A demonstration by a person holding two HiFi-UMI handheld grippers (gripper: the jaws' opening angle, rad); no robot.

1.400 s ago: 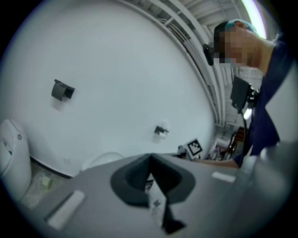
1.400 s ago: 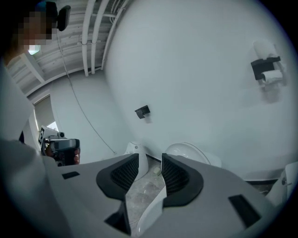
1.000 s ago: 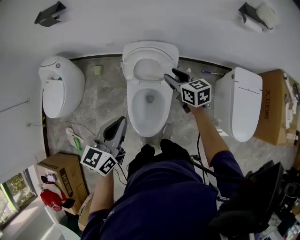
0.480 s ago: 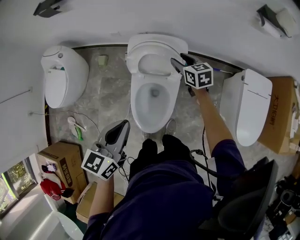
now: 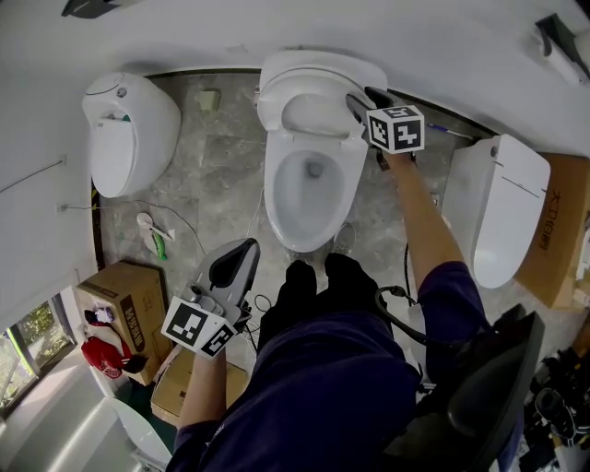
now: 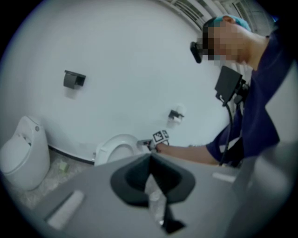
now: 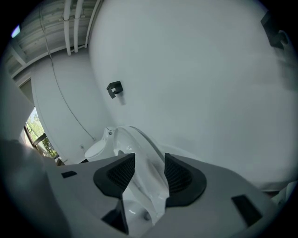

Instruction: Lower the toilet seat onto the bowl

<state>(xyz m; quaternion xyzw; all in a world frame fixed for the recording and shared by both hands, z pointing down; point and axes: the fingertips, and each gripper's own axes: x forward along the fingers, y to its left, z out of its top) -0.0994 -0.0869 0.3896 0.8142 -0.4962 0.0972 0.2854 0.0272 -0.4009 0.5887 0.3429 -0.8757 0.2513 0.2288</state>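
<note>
Since a second ago my right claw (image 5: 359,100) has travelled from over the bowl's (image 5: 309,189) right rim up to 1 o'clock, reaching the raised toilet seat (image 5: 313,115), which stands upright against the lid at 12 o'clock, not yet down on the bowl. Its jaws have just been opening and stand spread with the seat's edge (image 7: 139,153) between the ribbed pads; as far as I can tell, they don't press on it. My left claw (image 5: 244,249) has stayed low at 7 o'clock, pressed together on nothing. A white wall (image 5: 277,28) curves behind, above a grey marbled floor (image 5: 217,175). Two more white toilets flank mine, one at 10 o'clock (image 5: 129,129), one at 3 o'clock (image 5: 507,207). A cardboard box (image 5: 115,295) sits at 8 o'clock, and a small black holder (image 7: 114,88) hangs on the wall.
</note>
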